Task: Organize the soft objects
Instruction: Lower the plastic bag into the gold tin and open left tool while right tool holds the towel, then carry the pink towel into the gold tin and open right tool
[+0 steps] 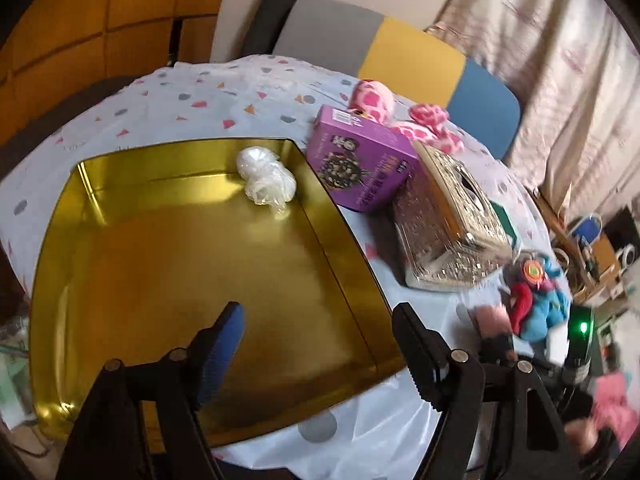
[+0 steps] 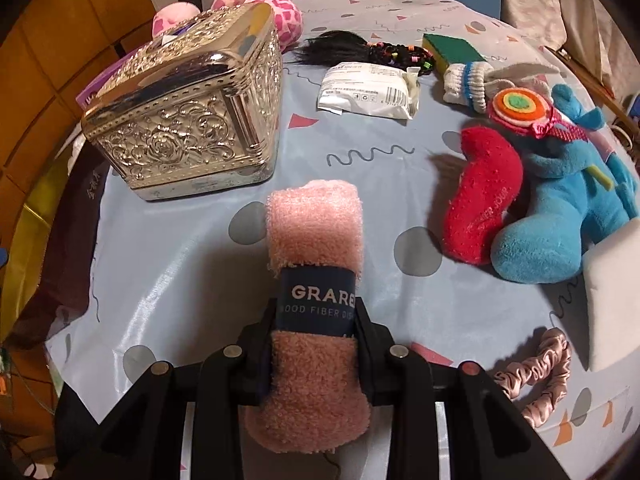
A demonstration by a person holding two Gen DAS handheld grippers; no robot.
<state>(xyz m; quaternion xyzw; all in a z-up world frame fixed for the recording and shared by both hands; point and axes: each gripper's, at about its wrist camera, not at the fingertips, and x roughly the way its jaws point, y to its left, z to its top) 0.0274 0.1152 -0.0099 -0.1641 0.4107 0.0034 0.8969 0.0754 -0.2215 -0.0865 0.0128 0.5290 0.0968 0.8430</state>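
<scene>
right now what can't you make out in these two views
- Left wrist view: the blue plush toy and the right gripper near it are smeared by motion blur.
- Right wrist view: the gold metal tray is cut off by the left edge.
- Right wrist view: the label on the rolled pink fibre cloth is partly covered by the fingers.

glossy gold metal tray (image 1: 168, 248); shiny embossed silver tissue box (image 2: 188, 120); fuzzy pink cloth (image 2: 316, 216) with a matt paper band; satiny tablecloth (image 2: 180, 264).
</scene>
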